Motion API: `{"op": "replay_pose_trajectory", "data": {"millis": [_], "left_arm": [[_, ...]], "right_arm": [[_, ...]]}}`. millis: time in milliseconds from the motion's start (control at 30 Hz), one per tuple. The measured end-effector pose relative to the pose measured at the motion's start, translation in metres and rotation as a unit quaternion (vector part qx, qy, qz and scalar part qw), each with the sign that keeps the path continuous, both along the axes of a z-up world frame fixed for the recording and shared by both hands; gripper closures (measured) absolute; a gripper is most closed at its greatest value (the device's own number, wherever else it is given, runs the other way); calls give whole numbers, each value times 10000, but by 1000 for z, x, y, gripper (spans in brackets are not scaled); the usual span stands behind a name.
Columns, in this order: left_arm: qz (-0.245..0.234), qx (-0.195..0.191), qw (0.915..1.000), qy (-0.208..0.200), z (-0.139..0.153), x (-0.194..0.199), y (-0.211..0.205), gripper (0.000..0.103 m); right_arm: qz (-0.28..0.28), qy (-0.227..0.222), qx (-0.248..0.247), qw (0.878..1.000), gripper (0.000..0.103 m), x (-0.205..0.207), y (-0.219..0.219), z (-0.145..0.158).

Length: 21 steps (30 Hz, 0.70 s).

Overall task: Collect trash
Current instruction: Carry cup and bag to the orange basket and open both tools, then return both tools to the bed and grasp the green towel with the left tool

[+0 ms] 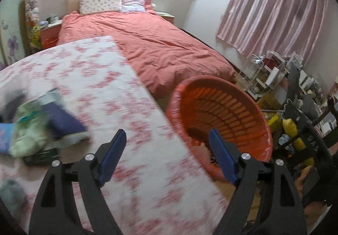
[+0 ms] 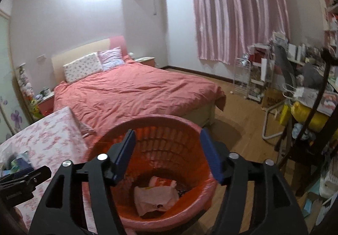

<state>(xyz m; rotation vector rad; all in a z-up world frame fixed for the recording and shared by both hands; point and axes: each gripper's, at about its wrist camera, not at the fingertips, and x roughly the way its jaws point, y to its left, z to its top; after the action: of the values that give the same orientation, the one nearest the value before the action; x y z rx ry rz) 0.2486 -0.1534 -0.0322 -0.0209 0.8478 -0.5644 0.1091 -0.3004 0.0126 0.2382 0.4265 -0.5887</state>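
1. Left gripper (image 1: 166,140): jaws spread wide, nothing between them, hovering over the floral-covered table (image 1: 126,108) at its edge nearest the basket.
2. Right gripper (image 2: 166,142): jaws likewise spread and empty, poised directly above the mouth of the orange basket (image 2: 190,129).
3. Remaining trash (image 1: 42,125): a blurred heap of wrappers and packets on the table, ahead and well to the left of the left gripper; individual pieces too smeared to name, long axis impossible to tell.
4. Basket relative to the left gripper: just beside it to the right, off the table edge and lower (image 1: 243,95).
5. Already inside the basket: crumpled pale wrappers (image 2: 156,195), below the right gripper's fingertips.
6. Nearer hand for the heap: the left, by a clear margin; the right sits well apart, on the far side of the table.
7. Pose: both grippers pitched forward and downward; likely next move a swing of the left gripper leftward toward the heap.
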Motion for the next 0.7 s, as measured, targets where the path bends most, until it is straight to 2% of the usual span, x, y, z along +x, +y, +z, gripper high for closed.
{"op": "replay_pose_trajectory", "data": {"millis": [100, 500, 700], "left_arm": [[211, 80, 9997, -63, 6, -7, 30, 23], [1105, 230, 9932, -280, 18, -33, 173, 21], [1304, 351, 9905, -241, 5, -47, 234, 21]], "right_arm": [[310, -28, -42, 9995, 31, 3, 22, 9], [1429, 89, 22, 9897, 23, 15, 103, 17], [1784, 262, 107, 9835, 22, 17, 136, 10]]}}
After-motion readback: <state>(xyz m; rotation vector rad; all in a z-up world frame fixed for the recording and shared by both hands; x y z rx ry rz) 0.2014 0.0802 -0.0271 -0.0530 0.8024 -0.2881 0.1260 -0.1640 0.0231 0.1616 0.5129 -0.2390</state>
